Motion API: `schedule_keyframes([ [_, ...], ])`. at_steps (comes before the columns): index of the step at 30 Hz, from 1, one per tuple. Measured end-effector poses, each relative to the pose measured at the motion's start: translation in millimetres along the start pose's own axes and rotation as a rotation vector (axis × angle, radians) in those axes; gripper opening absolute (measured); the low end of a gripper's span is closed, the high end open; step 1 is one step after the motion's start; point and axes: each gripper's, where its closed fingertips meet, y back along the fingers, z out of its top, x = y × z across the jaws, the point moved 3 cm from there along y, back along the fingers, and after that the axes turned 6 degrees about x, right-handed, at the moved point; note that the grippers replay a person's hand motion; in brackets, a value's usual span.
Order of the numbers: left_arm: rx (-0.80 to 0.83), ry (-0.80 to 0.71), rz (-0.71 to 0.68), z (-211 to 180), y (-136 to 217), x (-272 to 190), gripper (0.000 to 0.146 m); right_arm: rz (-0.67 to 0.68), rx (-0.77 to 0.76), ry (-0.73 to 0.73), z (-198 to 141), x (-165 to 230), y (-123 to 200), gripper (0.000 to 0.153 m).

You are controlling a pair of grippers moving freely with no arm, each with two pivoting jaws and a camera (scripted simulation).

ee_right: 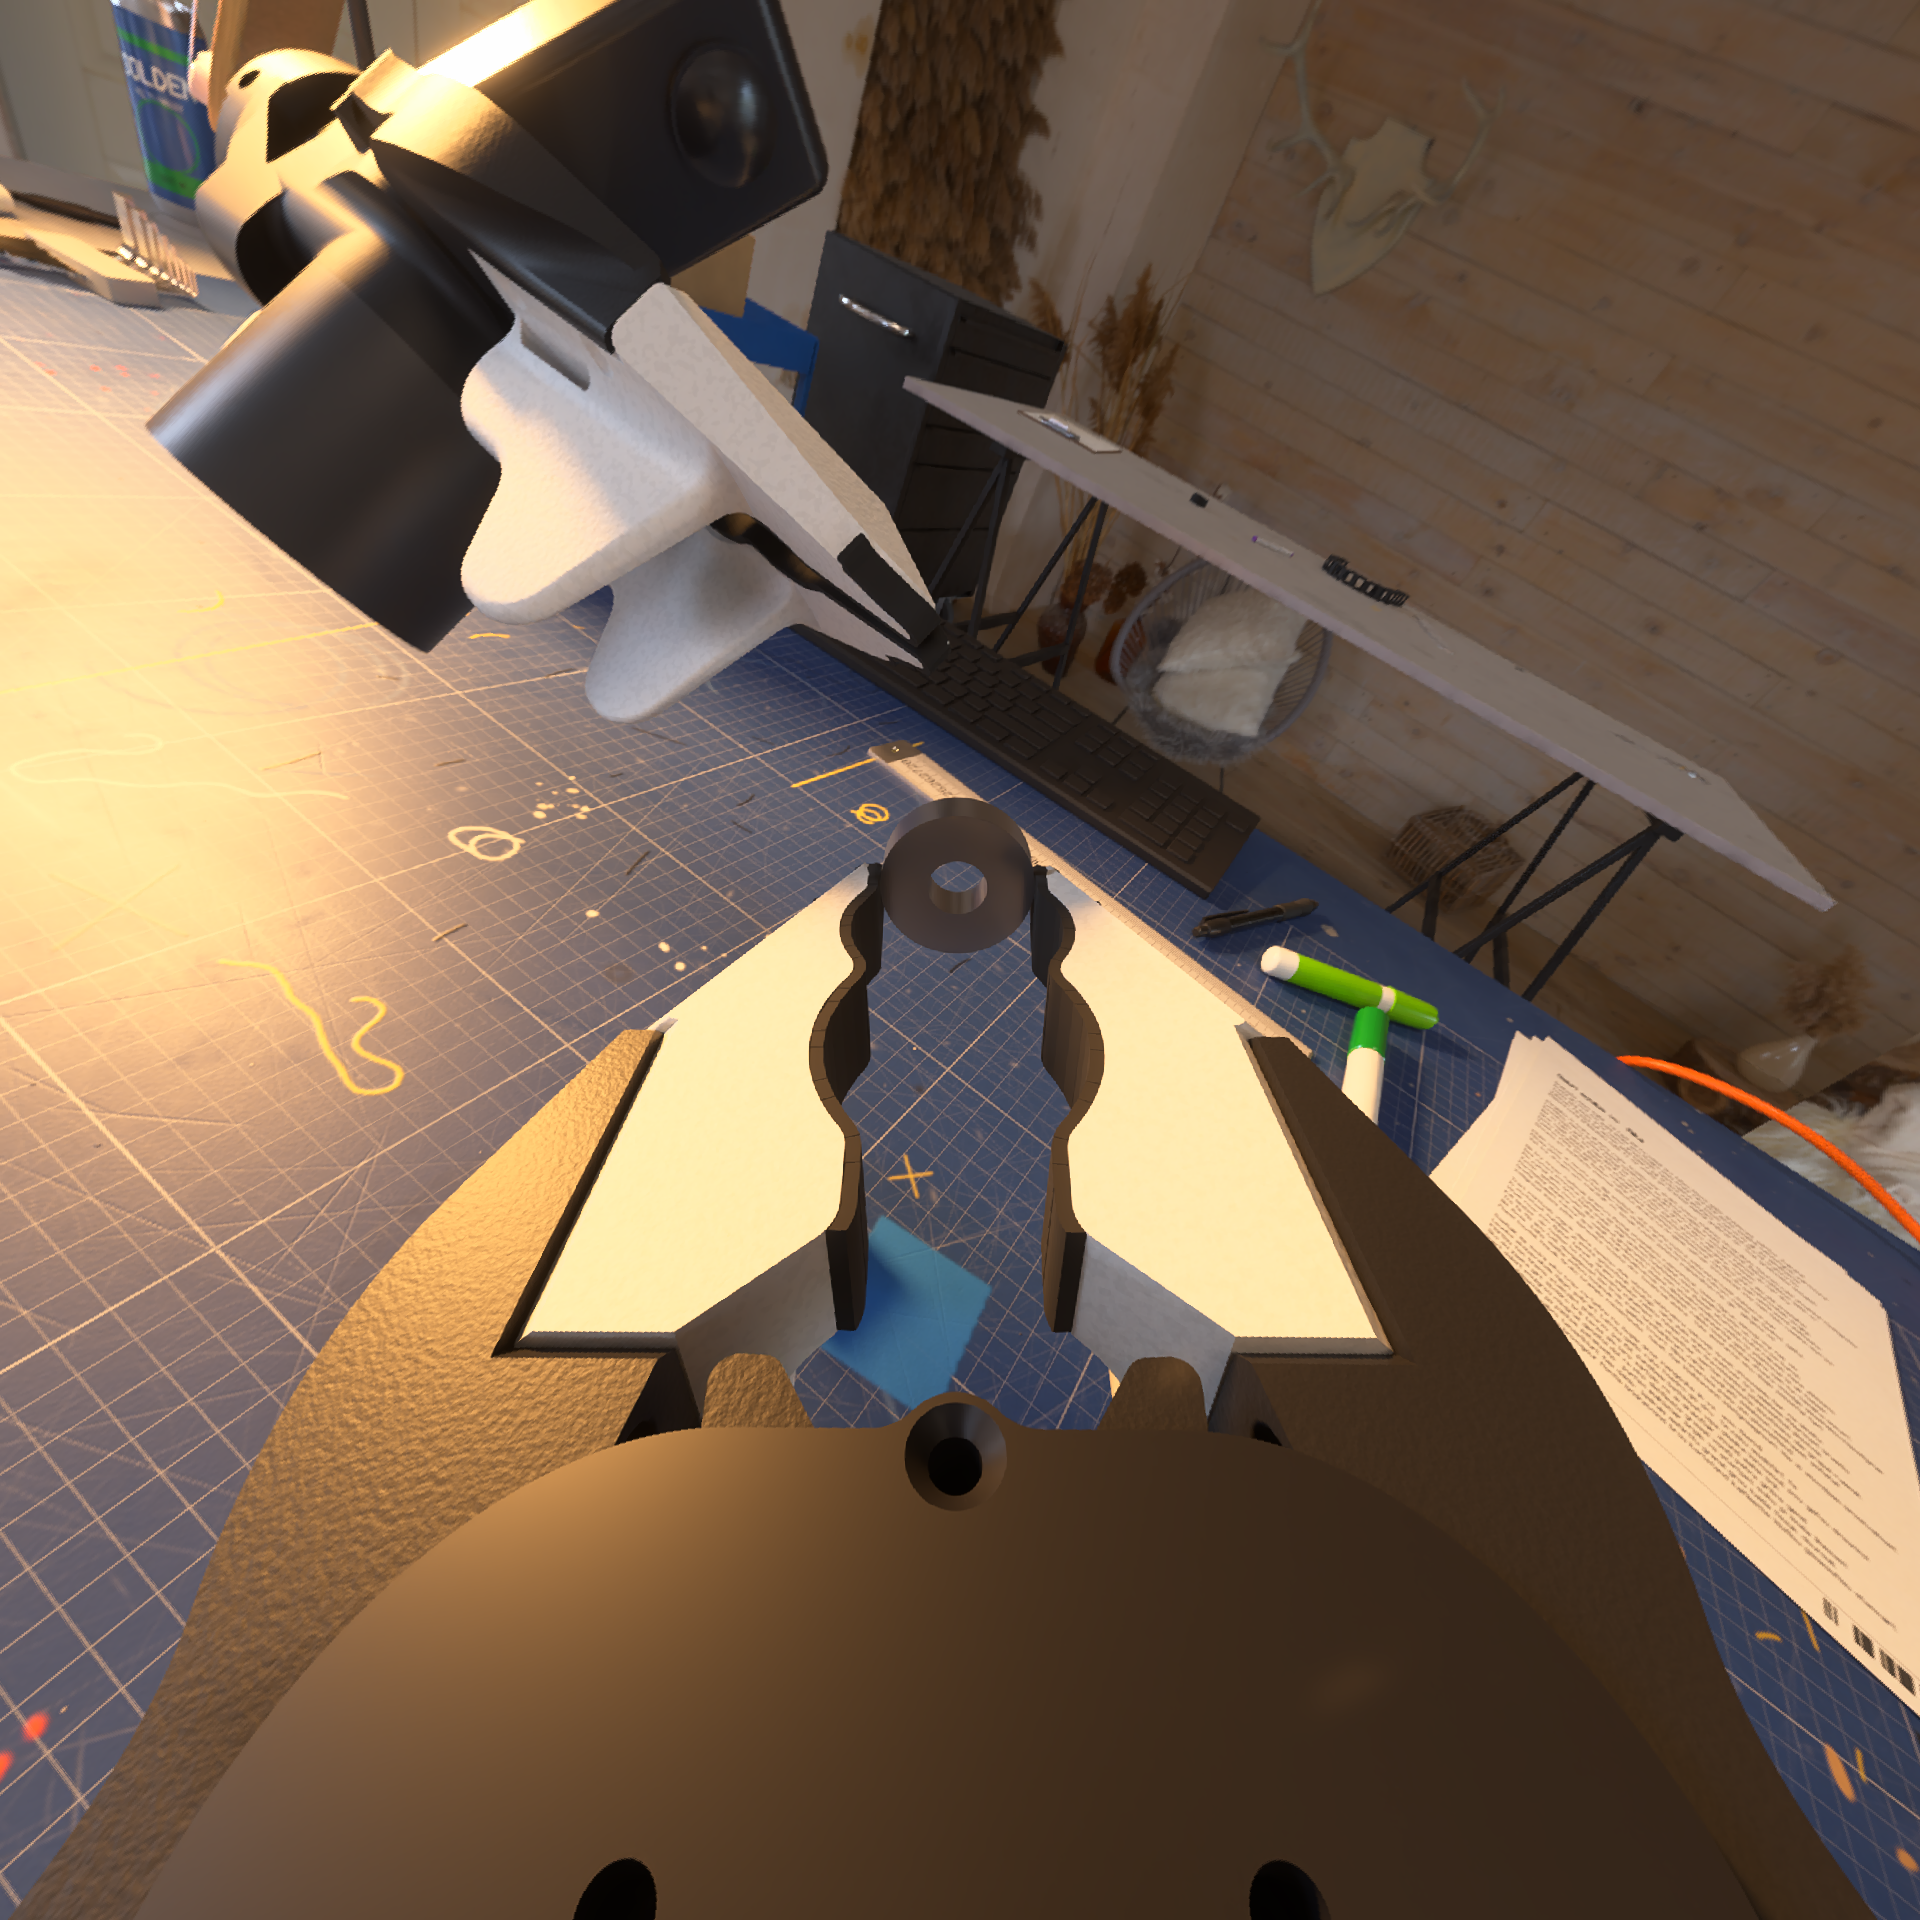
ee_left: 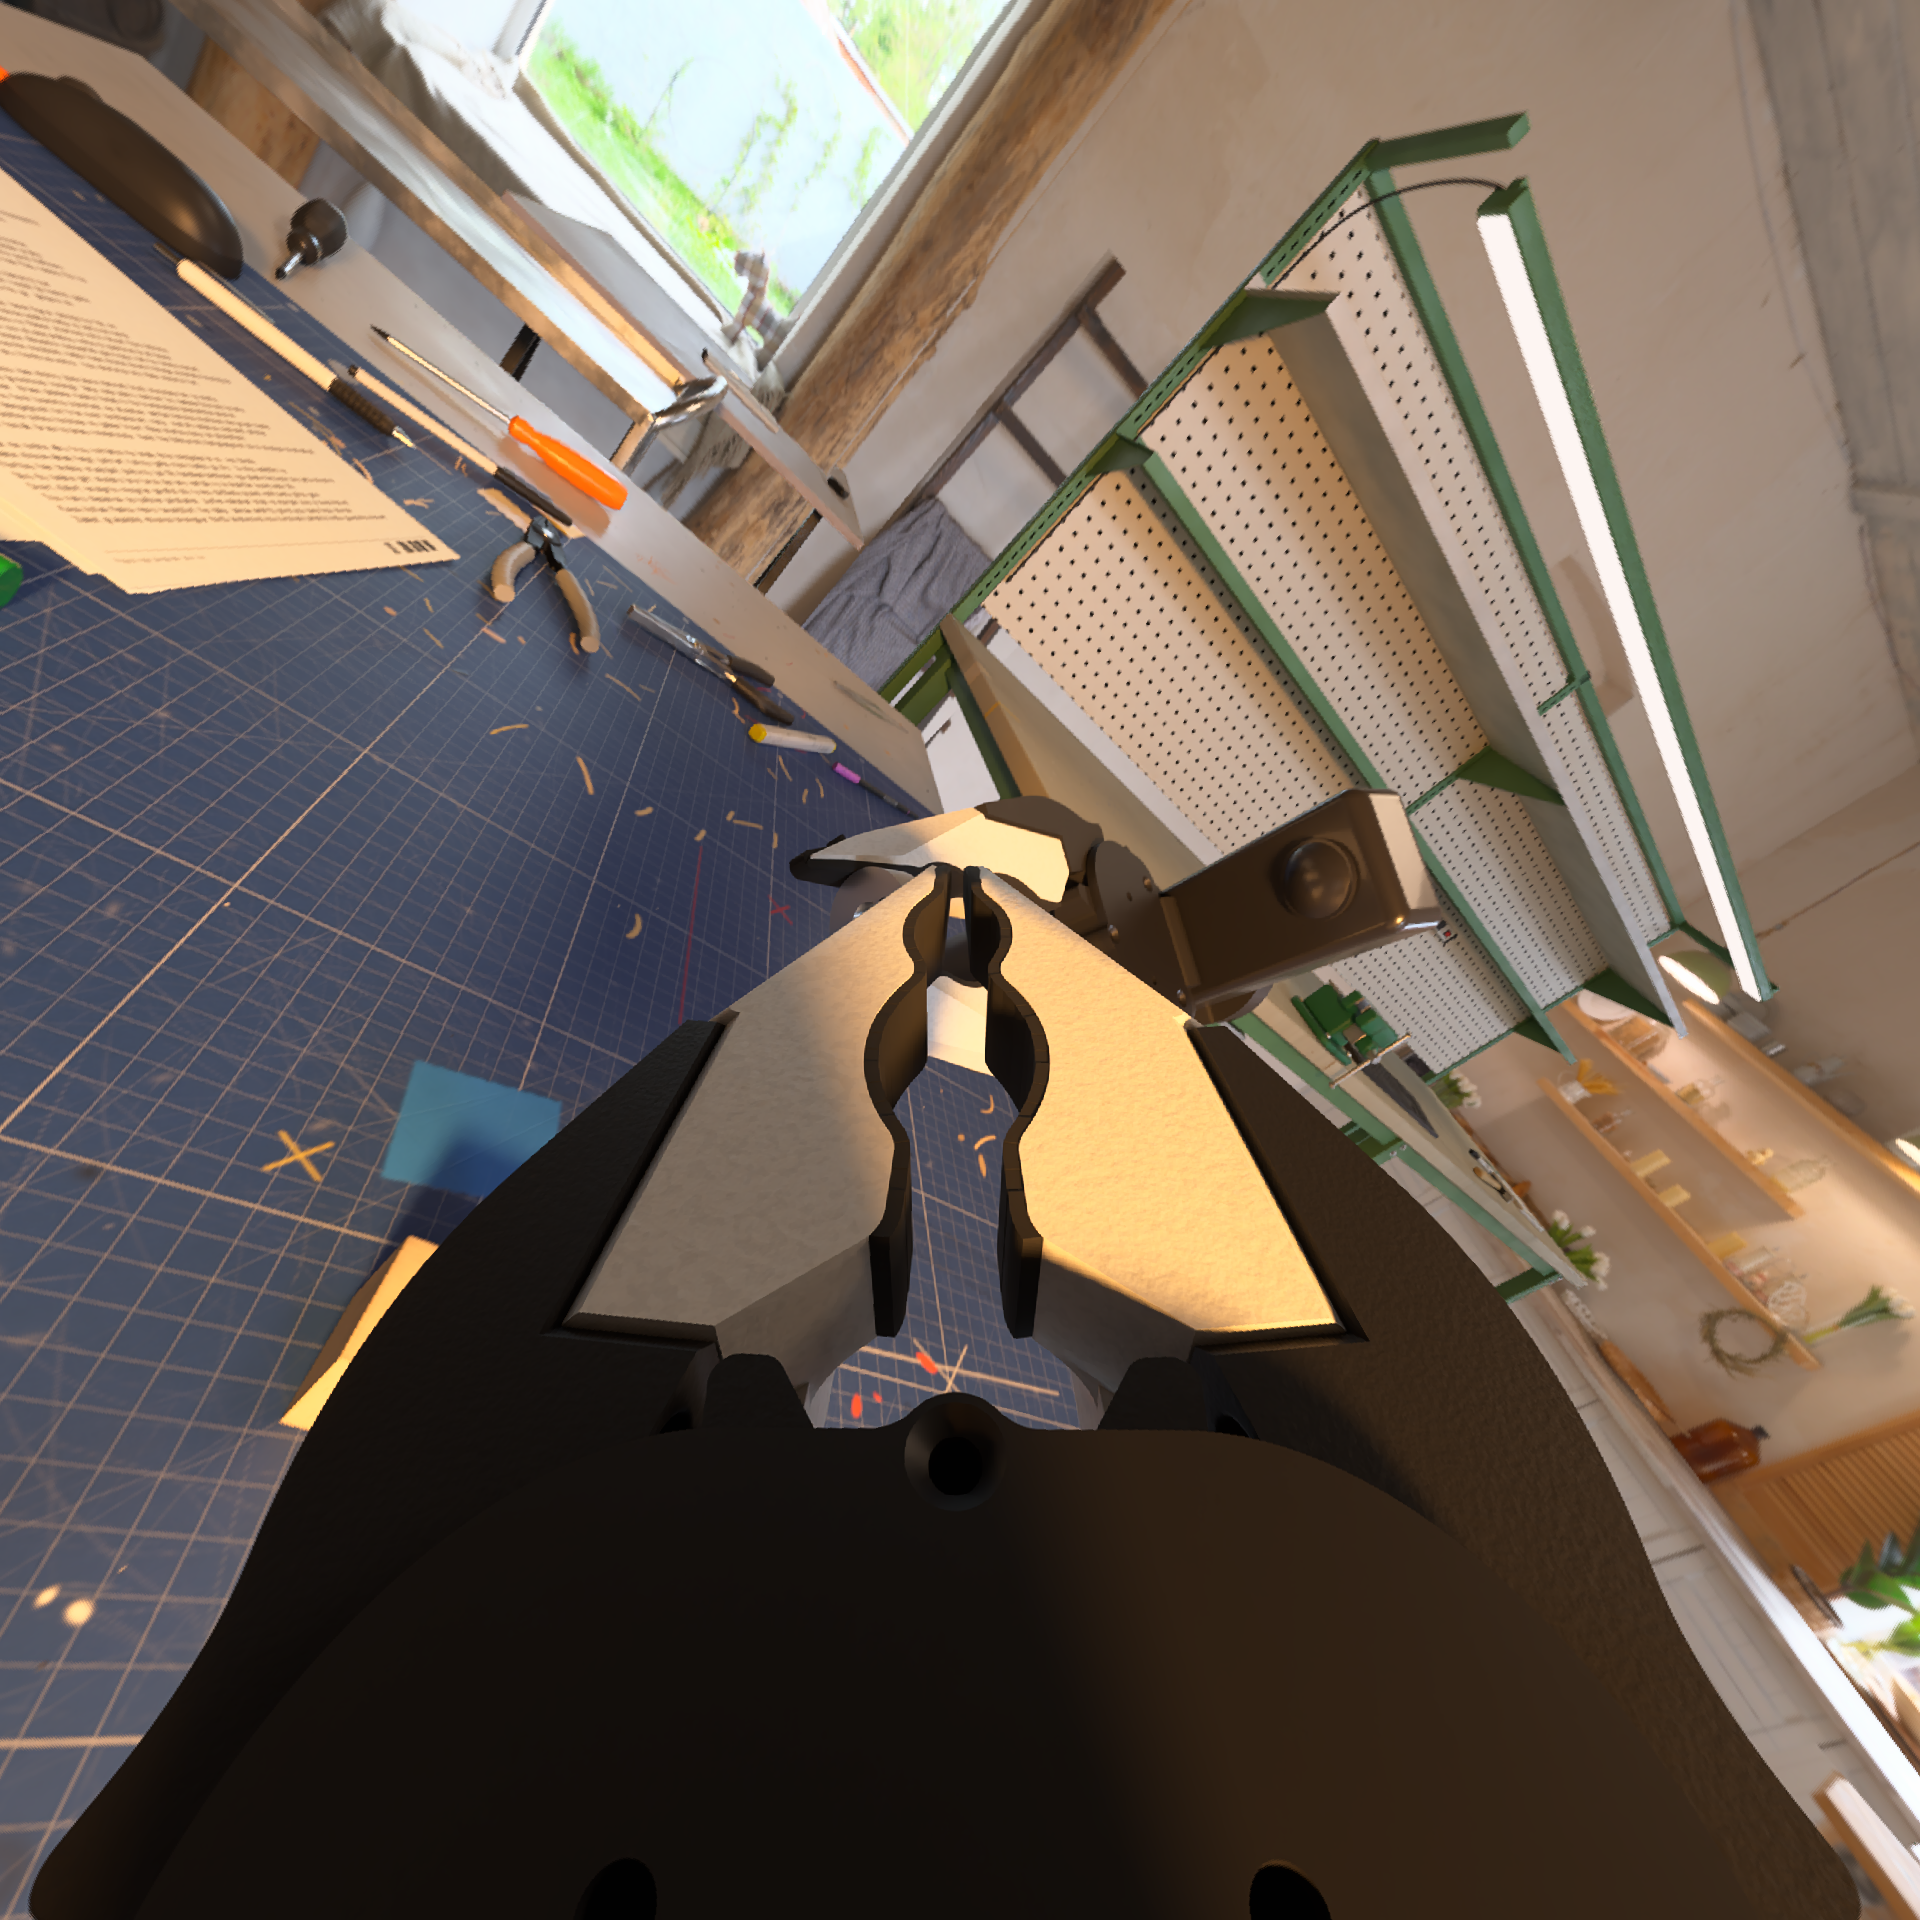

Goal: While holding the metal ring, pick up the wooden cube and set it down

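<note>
Right tongs [ee_right: 956, 883] clenched on metal ring [ee_right: 956, 875], ring held at fingertips above blue cutting mat [ee_right: 312, 1195] on desk. Left tongs [ee_left: 958, 883] shut, tips nearly touching, nothing between them. Wooden cube not identifiable in either view. Blue square patch [ee_right: 904, 1314] on mat at 6 o'clock from ring. Green markers [ee_right: 1351, 987] at 3 o'clock.

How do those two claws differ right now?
The right claw holds a dark metal ring between its fingertips; the left claw has nothing between its tips. The right claw's jaws stand apart by the ring's width; the left claw's jaws are nearly together. Both have white fingers with black inner pads and hang above the blue cutting mat.
</note>
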Motion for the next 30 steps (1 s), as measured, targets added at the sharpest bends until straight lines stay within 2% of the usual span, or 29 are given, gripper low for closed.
schedule_keyframes([
  [7, 0.041, -0.041, 0.087, 1.0, 12.9, 12.4, 0.002, 0.038, 0.044, -0.034, -7.0, -0.9, -3.8, 0.028],
  [9, 0.056, -0.075, 0.143, 1.7, 18.5, 18.1, 0.007, 0.037, 0.051, -0.059, -8.9, -5.7, -3.2, 0.028],
  [10, 0.082, -0.105, 0.185, 0.4, 21.6, 22.3, 0.014, 0.034, 0.059, -0.073, -10.5, -8.7, -3.0, 0.028],
  [14, 0.355, -0.3, 0.467, -24.7, 33.4, 52.4, 0.041, 0.008, 0.126, -0.123, -23.6, -21.7, -5.6, 0.028],
  [16, 0.533, -0.392, 0.55, -44.8, 37.2, 64.7, 0.047, -0.006, 0.194, -0.13, -34.6, -26.7, -8.9, 0.028],
  [19, 0.704, -0.516, 0.591, -65.6, 39.2, 75.0, 0.047, 0.026, 0.294, -0.157, -52.3, -26.6, -15.6, 0.028],
  [24, 0.854, -0.538, 0.61, -92.2, 36.6, 96.4, 0.049, 0.102, 0.412, -0.187, -72.4, -17.0, -23.3, 0.028],
  [30, 0.865, -0.634, 0.666, -99.9, 19.0, 116.5, 0.05, 0.199, 0.433, -0.232, -74.8, -8.8, -22.3, 0.028],
])
